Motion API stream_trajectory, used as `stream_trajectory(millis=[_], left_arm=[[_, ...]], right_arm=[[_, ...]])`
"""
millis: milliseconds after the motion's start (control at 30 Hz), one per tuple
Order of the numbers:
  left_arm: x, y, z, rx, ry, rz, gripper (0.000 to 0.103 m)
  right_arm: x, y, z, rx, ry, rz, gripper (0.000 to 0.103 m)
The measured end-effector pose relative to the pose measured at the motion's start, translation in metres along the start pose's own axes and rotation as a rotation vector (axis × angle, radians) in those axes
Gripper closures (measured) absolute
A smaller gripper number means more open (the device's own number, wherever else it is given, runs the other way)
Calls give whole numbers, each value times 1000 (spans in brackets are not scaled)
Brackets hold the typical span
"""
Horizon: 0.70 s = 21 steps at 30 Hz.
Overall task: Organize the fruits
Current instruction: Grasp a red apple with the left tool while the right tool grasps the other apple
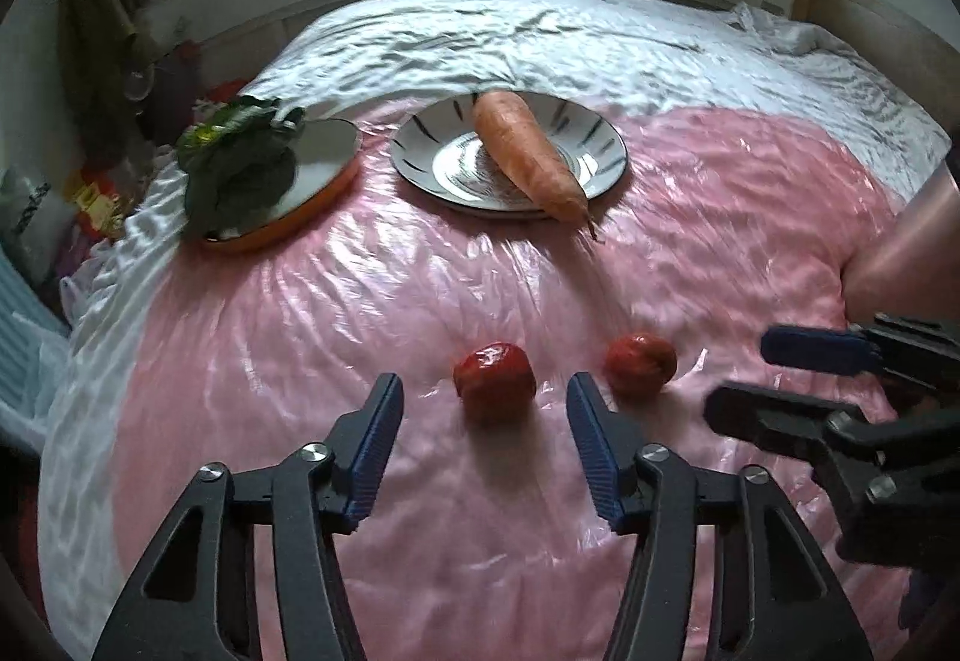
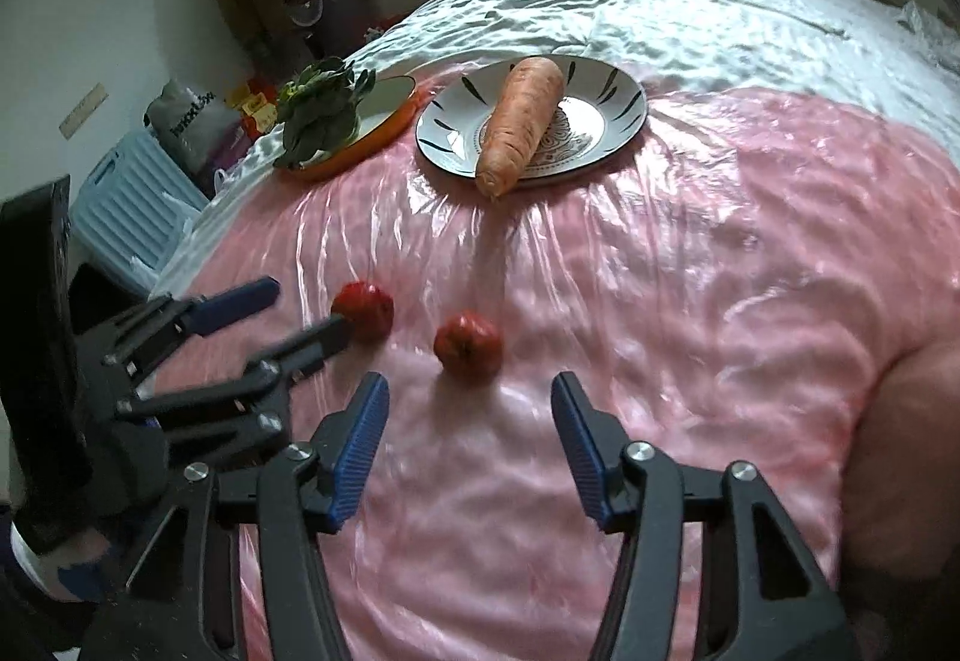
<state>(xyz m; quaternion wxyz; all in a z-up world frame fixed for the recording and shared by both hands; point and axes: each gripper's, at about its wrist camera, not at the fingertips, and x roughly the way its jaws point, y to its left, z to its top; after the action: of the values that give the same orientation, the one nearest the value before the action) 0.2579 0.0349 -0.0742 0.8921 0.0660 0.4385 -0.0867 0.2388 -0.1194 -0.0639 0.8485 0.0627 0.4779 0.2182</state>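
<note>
Two small red fruits lie on the pink plastic sheet. The left fruit (image 1: 494,374) (image 2: 363,311) sits just ahead of my open, empty left gripper (image 1: 483,400), between its fingertips. The right fruit (image 1: 639,364) (image 2: 468,344) lies just ahead of my open, empty right gripper (image 2: 467,400). The right gripper shows in the left wrist view (image 1: 744,379), and the left gripper shows in the right wrist view (image 2: 309,310) beside the left fruit. A carrot (image 1: 528,153) (image 2: 519,117) lies across a white patterned plate (image 1: 594,129) (image 2: 618,105).
An orange-rimmed dish (image 1: 336,144) (image 2: 390,90) with a leafy green vegetable (image 1: 240,156) (image 2: 318,111) stands left of the plate. All rest on a bed with white sheets (image 1: 540,30). A blue crate (image 2: 129,205) and bags sit beside the bed at left.
</note>
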Motion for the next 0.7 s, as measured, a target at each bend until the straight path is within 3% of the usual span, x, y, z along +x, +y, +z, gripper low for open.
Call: stream_trajectory(millis=[133,333,500,600,700], left_arm=[[14,5,-3,-1,35,-39,65],[22,5,-3,11,40,-67,71],[29,3,1,33,43,-69,73],[35,4,2,42,55,-69,73],[38,4,3,57,58,-69,73]], right_arm=[[18,-3,4,38,15,20,12],[37,-4,8,77,34,39,20],[49,-4,12,86,52,41,31],[54,-6,13,94,68,44,44],[59,-8,14,101,82,47,46]])
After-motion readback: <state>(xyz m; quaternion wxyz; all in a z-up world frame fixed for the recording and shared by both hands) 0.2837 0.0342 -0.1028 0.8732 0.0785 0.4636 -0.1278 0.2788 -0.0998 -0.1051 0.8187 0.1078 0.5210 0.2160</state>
